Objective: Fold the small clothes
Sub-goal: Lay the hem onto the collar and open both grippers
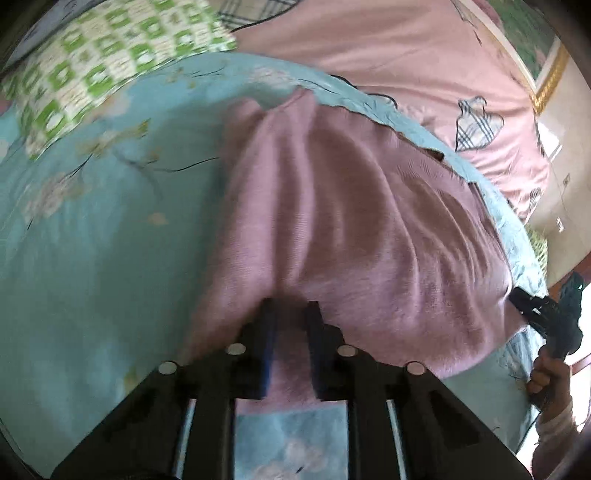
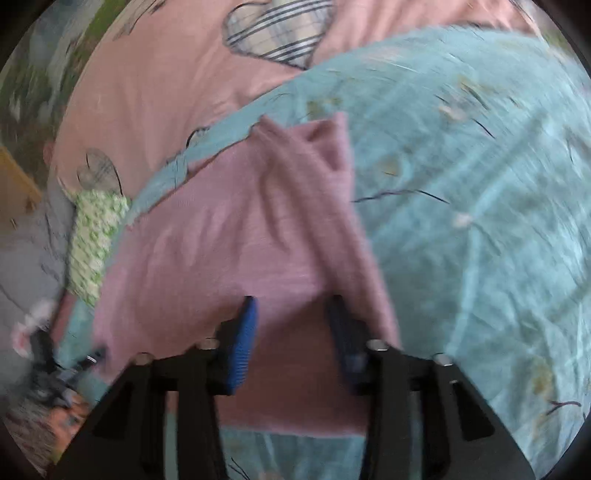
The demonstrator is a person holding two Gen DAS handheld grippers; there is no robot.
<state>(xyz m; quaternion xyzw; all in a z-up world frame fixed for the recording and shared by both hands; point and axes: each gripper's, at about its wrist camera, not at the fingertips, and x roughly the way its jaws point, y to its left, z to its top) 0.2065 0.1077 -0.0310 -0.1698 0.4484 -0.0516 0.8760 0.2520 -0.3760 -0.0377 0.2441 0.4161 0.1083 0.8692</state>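
Note:
A small mauve-pink knit garment (image 1: 351,229) lies on a light blue flowered sheet (image 1: 92,229). My left gripper (image 1: 290,308) is shut on a fold at the garment's near edge, and the cloth bunches up between the fingers. In the left wrist view my right gripper (image 1: 517,295) shows at the garment's far right corner. In the right wrist view my right gripper (image 2: 291,301) is open, with the garment (image 2: 229,236) lying between its blue pads (image 2: 242,347). A folded ridge of cloth runs up past the right finger.
A pink bedcover with checked heart patches (image 2: 275,31) lies beyond the blue sheet (image 2: 480,221). A green-and-white checked cloth (image 1: 92,70) sits at the upper left in the left view and also shows at the left edge in the right view (image 2: 92,236). A person's hand (image 1: 546,373) holds the right gripper.

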